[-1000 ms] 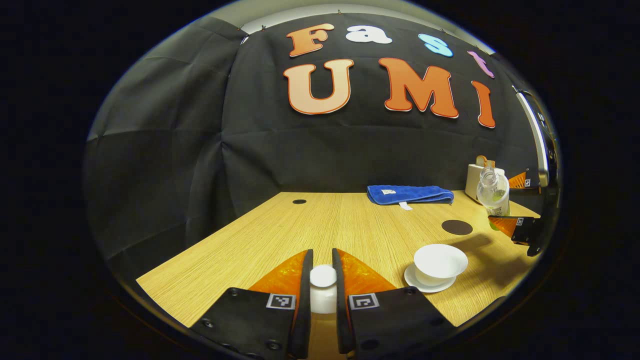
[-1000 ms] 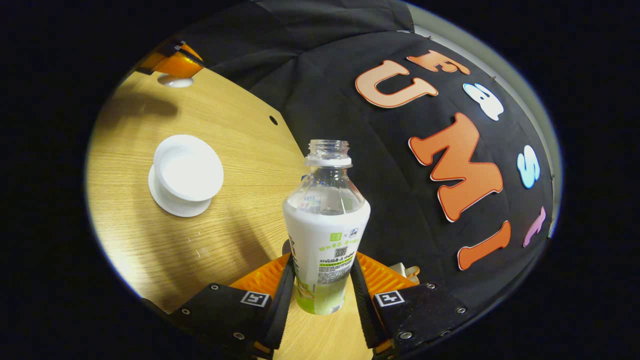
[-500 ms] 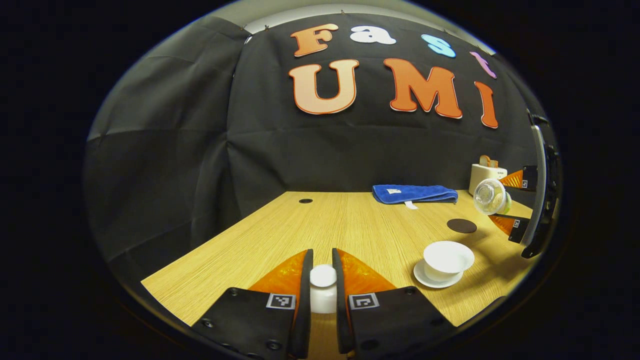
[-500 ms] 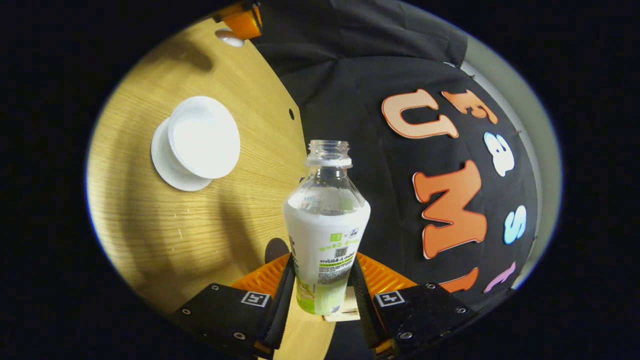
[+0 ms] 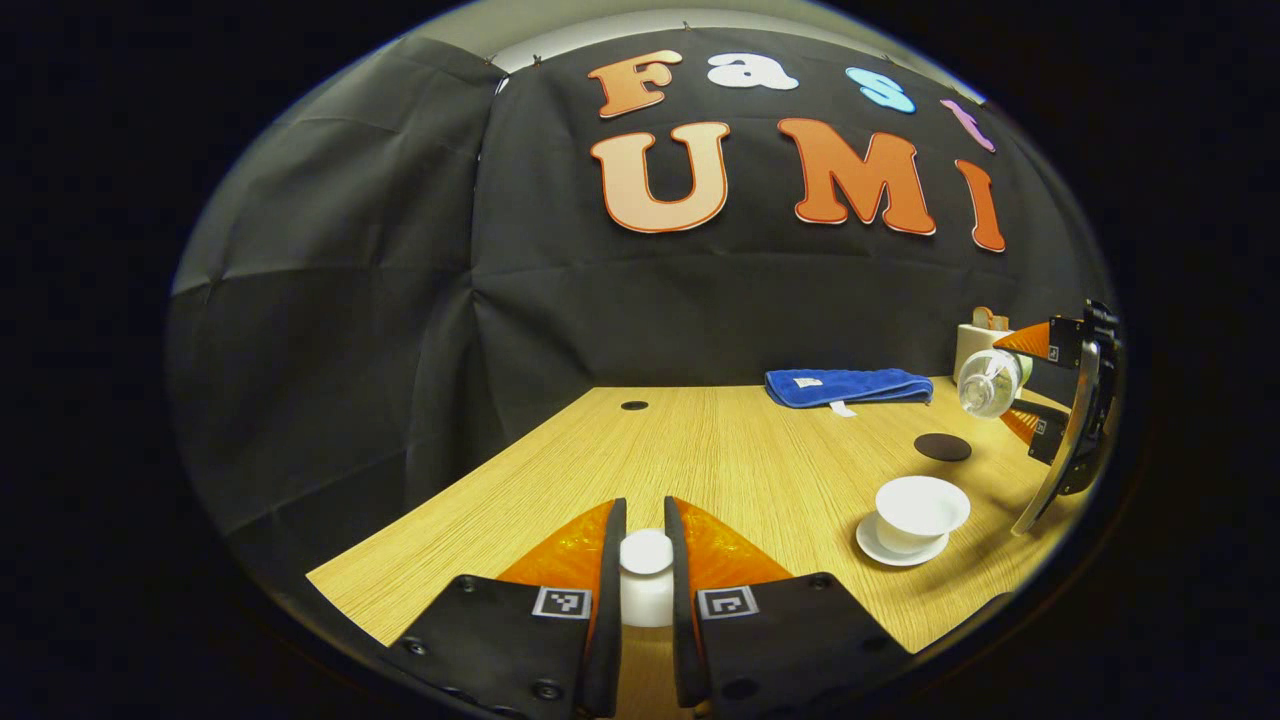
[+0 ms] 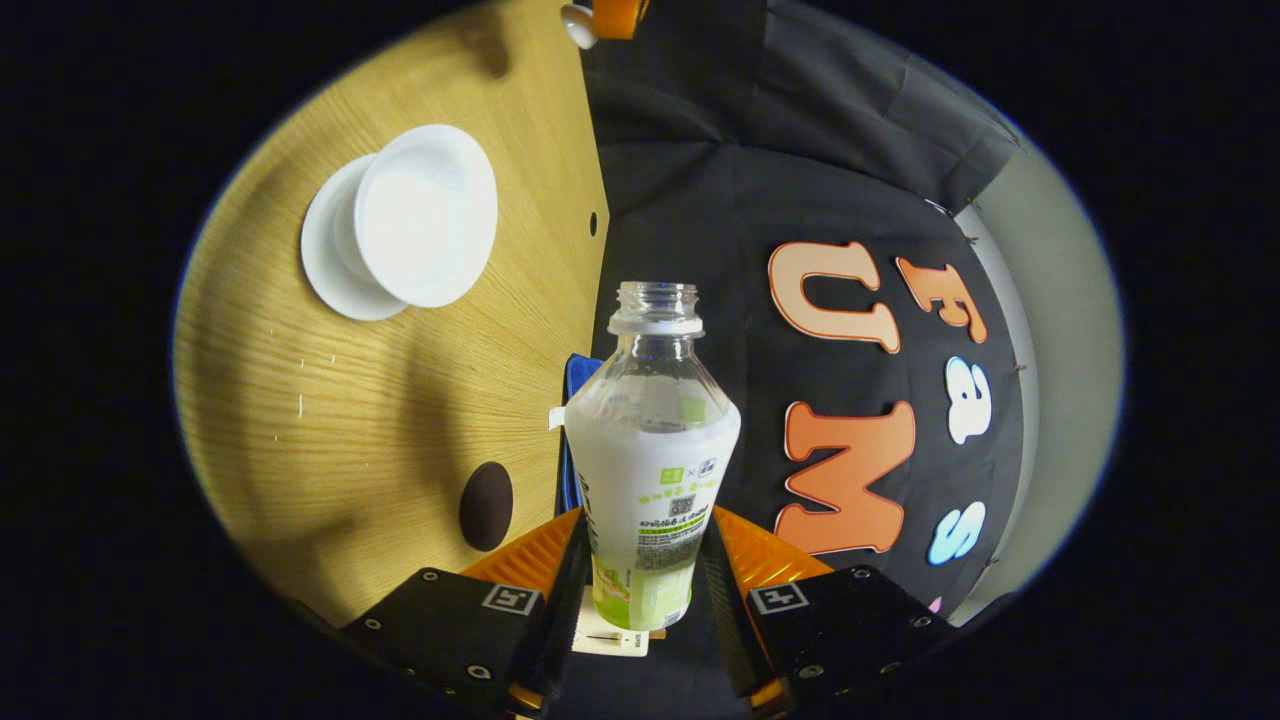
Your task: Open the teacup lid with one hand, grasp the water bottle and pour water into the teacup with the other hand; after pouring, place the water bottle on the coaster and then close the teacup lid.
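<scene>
Left gripper [image 5: 645,560] jaws clamp the lid [image 5: 646,552]. Right gripper [image 6: 640,570] jaws clamp the bottle [image 6: 650,470], now tipped further over than a second ago. Cup [image 6: 428,228] sits open beyond the mouth, coaster [image 6: 486,505] beside the jaws on the worktop [image 5: 720,450]. Pour imminent.

Bright overhead light; soft shadows on the table [image 5: 720,450]; edges bowed; focus sharp.
</scene>
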A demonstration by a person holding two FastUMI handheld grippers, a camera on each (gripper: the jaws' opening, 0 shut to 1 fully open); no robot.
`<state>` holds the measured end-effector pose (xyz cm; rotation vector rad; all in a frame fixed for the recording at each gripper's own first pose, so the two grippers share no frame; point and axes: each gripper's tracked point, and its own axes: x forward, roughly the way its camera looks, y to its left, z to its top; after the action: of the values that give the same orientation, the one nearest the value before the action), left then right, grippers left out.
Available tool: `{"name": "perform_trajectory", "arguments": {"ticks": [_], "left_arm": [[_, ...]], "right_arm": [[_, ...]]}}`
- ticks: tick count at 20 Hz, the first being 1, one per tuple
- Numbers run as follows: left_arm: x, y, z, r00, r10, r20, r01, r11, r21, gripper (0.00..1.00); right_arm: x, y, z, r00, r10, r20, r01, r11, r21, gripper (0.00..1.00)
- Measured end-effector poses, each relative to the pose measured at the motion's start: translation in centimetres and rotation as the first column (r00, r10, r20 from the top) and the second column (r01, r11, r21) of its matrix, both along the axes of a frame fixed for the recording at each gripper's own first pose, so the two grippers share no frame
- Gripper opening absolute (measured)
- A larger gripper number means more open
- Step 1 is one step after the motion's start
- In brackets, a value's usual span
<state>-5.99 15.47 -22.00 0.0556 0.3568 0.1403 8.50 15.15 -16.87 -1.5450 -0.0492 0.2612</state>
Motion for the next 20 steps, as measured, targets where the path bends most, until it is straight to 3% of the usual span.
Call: {"name": "perform_trajectory", "arguments": {"ticks": [4,5,19,20], "left_arm": [[0.1,0.0,-0.5,1.0,-0.006,-0.013,0.006,1.0,-0.006,0.22],[0.1,0.0,-0.6,1.0,-0.007,-0.015,0.006,1.0,-0.008,0.25],[0.4,-0.3,-1.2,0.999,-0.023,-0.026,0.023,1.0,-0.007,0.22],[0.4,-0.3,-1.4,0.999,-0.023,-0.027,0.023,1.0,-0.008,0.25]], "right_arm": [[0.0,0.2,0.2,0.999,0.025,0.033,-0.023,0.999,-0.041,0.61],[-0.1,0.3,0.3,0.999,0.03,0.044,-0.028,0.998,-0.053,0.61],[0.4,0.7,3.1,0.976,0.096,0.195,-0.067,0.986,-0.151,0.65],[0.4,0.7,3.4,0.974,0.104,0.203,-0.072,0.985,-0.158,0.61]]}}
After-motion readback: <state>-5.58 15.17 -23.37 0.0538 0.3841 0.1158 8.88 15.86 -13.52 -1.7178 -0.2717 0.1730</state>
